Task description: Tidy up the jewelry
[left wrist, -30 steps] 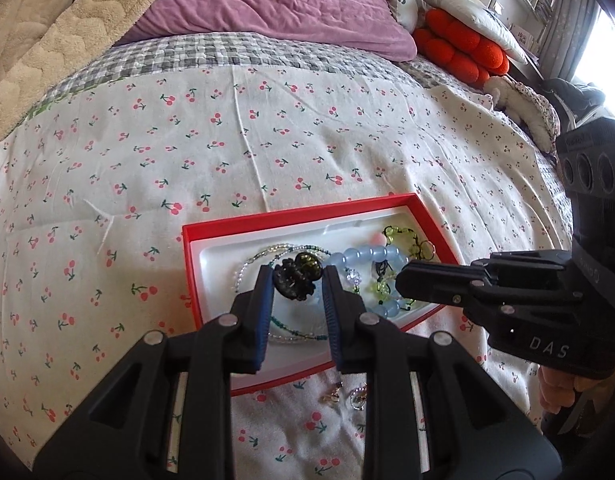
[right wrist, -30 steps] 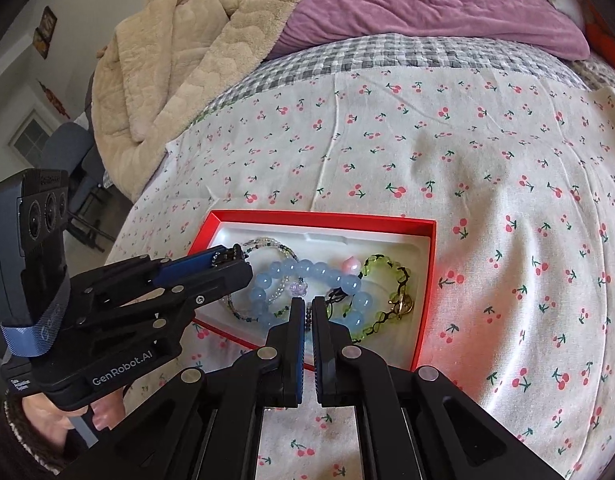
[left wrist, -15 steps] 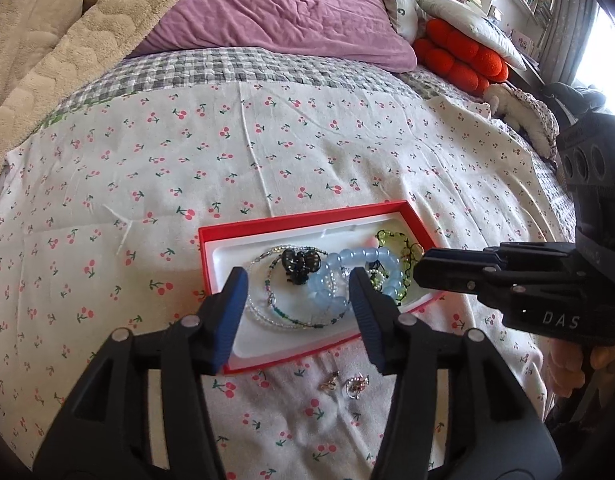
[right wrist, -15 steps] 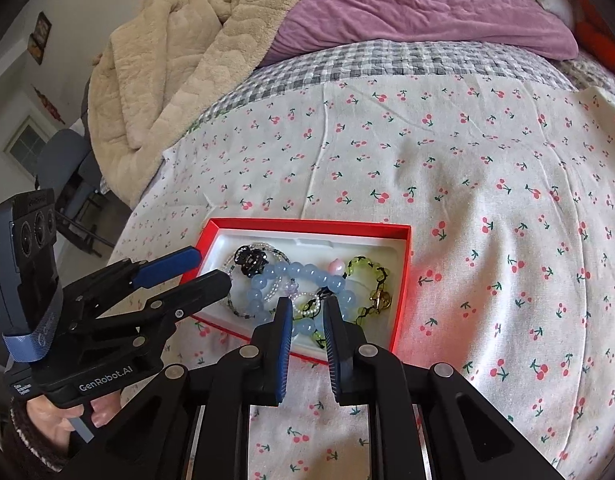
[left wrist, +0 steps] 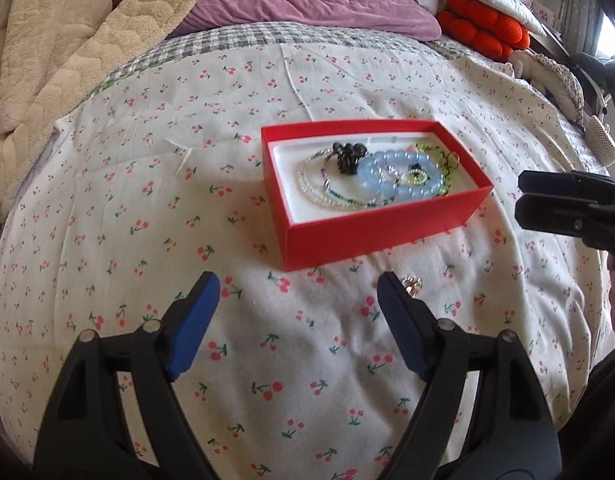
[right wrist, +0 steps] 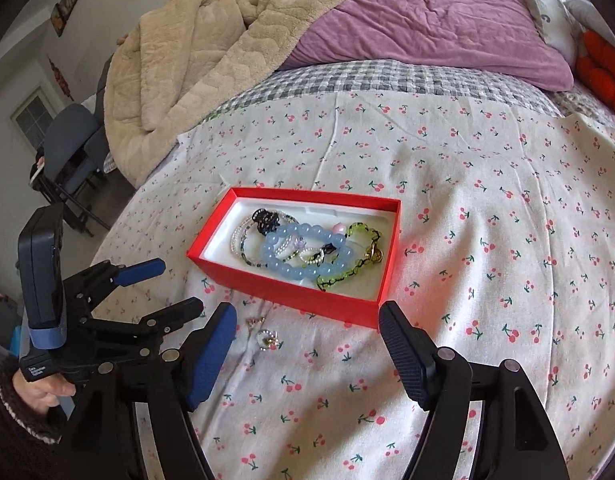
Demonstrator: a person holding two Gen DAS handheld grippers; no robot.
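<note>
A red box [left wrist: 383, 242] sits on the cherry-print sheet and holds a blue bead bracelet [left wrist: 399, 178], a black hair clip [left wrist: 347, 156], a green bracelet [left wrist: 441, 168] and a clear bead strand [left wrist: 311, 186]. My left gripper [left wrist: 298, 280] hovers short of the box, its jaws opening with nothing between them. A small earring [left wrist: 412, 283] lies by its right finger. In the right wrist view the box [right wrist: 291, 292] is ahead of my right gripper [right wrist: 307, 311], whose jaws are also opening and empty. Two small pieces [right wrist: 268, 339] lie on the sheet between both grippers; the left gripper [right wrist: 178, 285] is at left.
A beige blanket [right wrist: 211, 52] is heaped at the back left and a purple duvet [right wrist: 427, 16] at the back. Orange cushions [left wrist: 483, 28] lie back right. The bed edge drops at the left, where a grey chair [right wrist: 71, 136] stands. A hand [right wrist: 39, 390] holds the left gripper.
Both grippers drew back from the box and opened wide. The left one let go of the black clip, which now lies in the box. The right one went from shut to open.
</note>
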